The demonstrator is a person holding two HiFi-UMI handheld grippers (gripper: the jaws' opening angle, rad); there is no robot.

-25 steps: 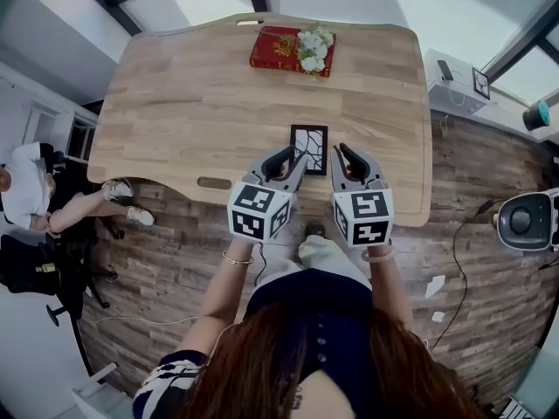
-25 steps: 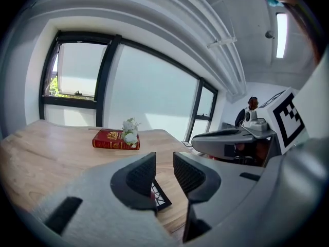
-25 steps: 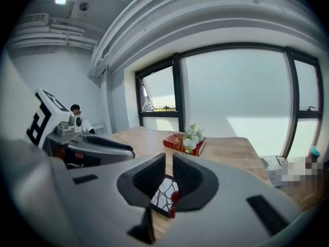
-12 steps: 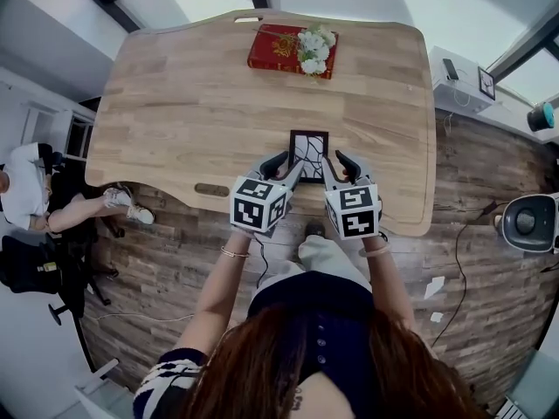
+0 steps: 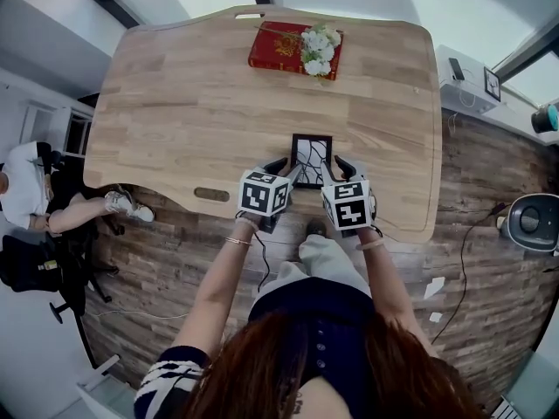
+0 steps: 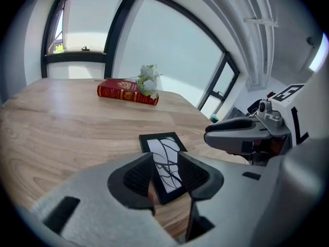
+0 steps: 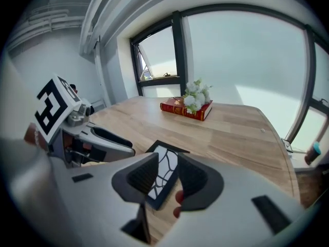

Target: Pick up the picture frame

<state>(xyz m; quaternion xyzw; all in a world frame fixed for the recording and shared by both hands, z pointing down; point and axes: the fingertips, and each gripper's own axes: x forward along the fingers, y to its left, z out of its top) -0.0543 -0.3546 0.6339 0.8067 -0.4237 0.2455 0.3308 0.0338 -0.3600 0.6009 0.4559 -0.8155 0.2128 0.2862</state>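
Opening on left gripper (image 6: pixel 165 163) and right gripper (image 7: pixel 165 176) alike, jaws apart, picture frame (image 5: pixel 311 159) showing in each gap, unclamped. Lying flat by the near edge of the table (image 5: pixel 175 103), right of middle. Not yet gripped or lifted: closing and raising left.

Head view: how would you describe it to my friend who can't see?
From above, a person holds the left gripper and right gripper at the near corners of a black picture frame flat on a wooden table; the opening jaws have the frame between them, ungripped. A red book with white flowers lies at the far edge.
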